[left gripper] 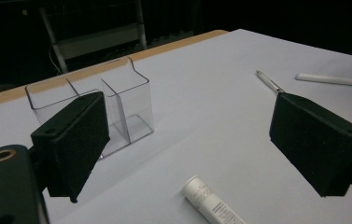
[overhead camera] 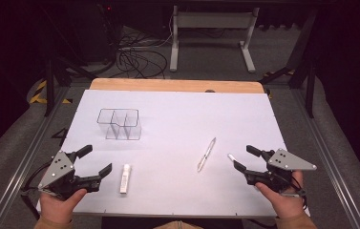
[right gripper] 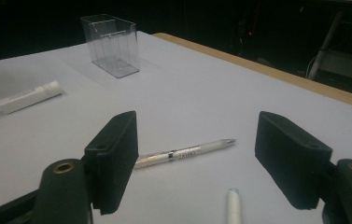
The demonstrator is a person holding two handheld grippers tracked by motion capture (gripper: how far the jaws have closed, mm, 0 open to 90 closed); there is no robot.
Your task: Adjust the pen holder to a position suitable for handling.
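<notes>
Right gripper (overhead camera: 240,158), jaws wide apart and empty, hovers near the desk's front right corner. The silver pen (overhead camera: 206,154) lies just to its left, long axis running front to back, slightly slanted. Left gripper (overhead camera: 95,160), likewise open and empty, sits farther off.

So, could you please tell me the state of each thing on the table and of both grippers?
Clear organizer: upright, empty.
White tube: lying flat, capped, untouched.
Silver pen: lying flat, free on the table.
White pen: lying flat by the right gripper, not gripped.
Left gripper: open, holding nothing.
Right gripper: open, holding nothing.
</notes>
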